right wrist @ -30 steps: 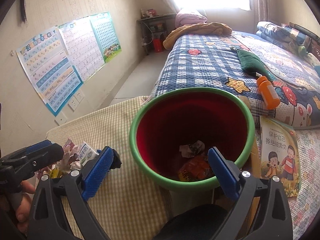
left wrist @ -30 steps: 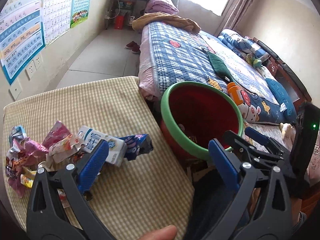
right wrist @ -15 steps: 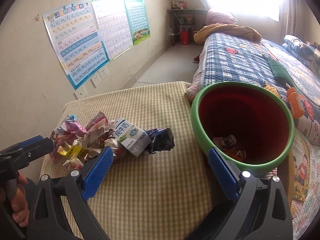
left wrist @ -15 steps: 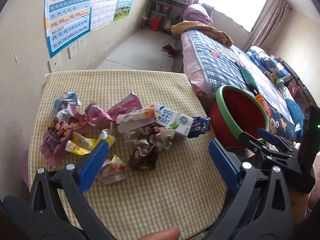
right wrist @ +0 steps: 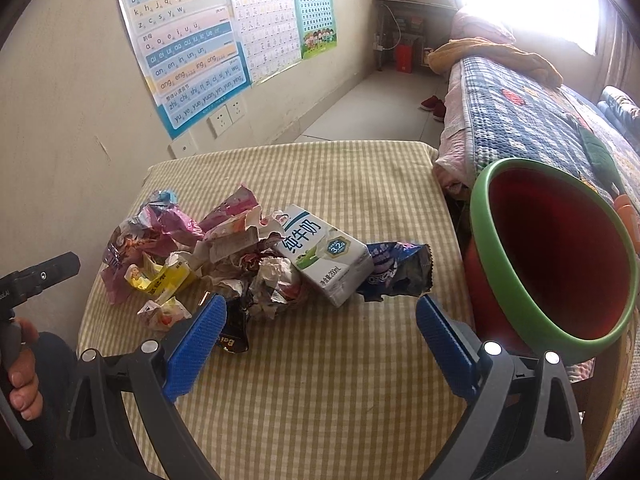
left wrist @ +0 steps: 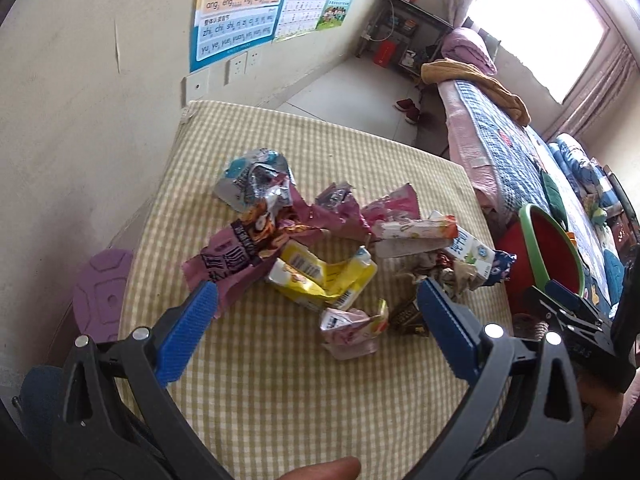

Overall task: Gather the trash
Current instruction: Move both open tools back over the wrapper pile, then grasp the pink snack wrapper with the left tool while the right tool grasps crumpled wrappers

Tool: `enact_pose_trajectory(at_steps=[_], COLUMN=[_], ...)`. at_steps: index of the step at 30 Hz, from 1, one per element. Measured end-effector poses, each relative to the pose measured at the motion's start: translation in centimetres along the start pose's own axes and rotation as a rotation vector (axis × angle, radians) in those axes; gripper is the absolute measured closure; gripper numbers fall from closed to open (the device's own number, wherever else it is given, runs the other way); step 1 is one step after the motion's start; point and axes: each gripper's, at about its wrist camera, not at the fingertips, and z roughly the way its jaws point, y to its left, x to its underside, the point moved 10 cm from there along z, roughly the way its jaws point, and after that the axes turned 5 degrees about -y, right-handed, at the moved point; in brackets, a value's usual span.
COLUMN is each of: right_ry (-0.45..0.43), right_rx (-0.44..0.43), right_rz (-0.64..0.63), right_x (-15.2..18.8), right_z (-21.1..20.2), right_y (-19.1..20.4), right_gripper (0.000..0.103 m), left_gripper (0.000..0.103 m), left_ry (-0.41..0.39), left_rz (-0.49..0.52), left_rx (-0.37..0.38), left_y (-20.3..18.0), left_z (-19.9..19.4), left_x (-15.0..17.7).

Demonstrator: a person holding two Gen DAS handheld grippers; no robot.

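While both tools (left wrist: 316, 308) (right wrist: 320, 320) gape empty, crumpled foil wrappers (left wrist: 280, 232) litter the checked tablecloth (right wrist: 320, 400).

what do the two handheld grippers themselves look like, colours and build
Both match: the left gripper and right gripper each have dark grey plastic arms with triangular cut-outs, silver rivets at the joints, and bright blue finger pads with a fine ribbed texture. From the right wrist view, the other gripper's black body shows faint white lettering, gripped by a bare hand. No sleeves or cables are clearly visible.

Bare checked cloth (right wrist: 320, 392) before wrapper heap (right wrist: 240, 256); bin (right wrist: 516, 292) rightward
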Motion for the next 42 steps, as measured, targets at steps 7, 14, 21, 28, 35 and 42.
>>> enact_pose_trajectory(at_steps=[7, 14, 21, 28, 35, 42], right_ry=[0.011, 0.038, 0.083, 0.136, 0.157, 0.123], right_rx=[-0.03, -0.062, -0.076, -0.11, -0.119, -0.155], right_rz=[-0.033, -0.088, -0.117, -0.15, -0.223, -0.218], right_x=[-1.7, -3.3, -3.9, -3.3, -2.1, -2.2], right_z=[2.2, 5.8, 9.9, 11.9, 11.7, 9.8], right_y=[2.4, 5.2, 6.7, 7.0, 7.5, 7.9], right_gripper=[0.01, 0.01, 0.01, 0.022, 0.061, 0.077], left_gripper=[0.006, 0.006, 0.006, 0.028, 0.062, 0.079], left_ry=[0.032, 0.089, 0.138, 0.153, 0.15, 0.113], left_rz=[-0.014, 0.008, 0.034, 0.063, 0.068, 0.086], left_rx=[-0.032, -0.057, -0.059, -0.044, -0.041, -0.032], left_y=[2.3, 4.3, 5.6, 5.3, 5.2, 4.5], left_z=[2.2, 5.2, 8.1, 9.1, 9.0, 7.5], left_x=[-0.5, -0.8, -1.0, -0.2, -0.1, -0.9])
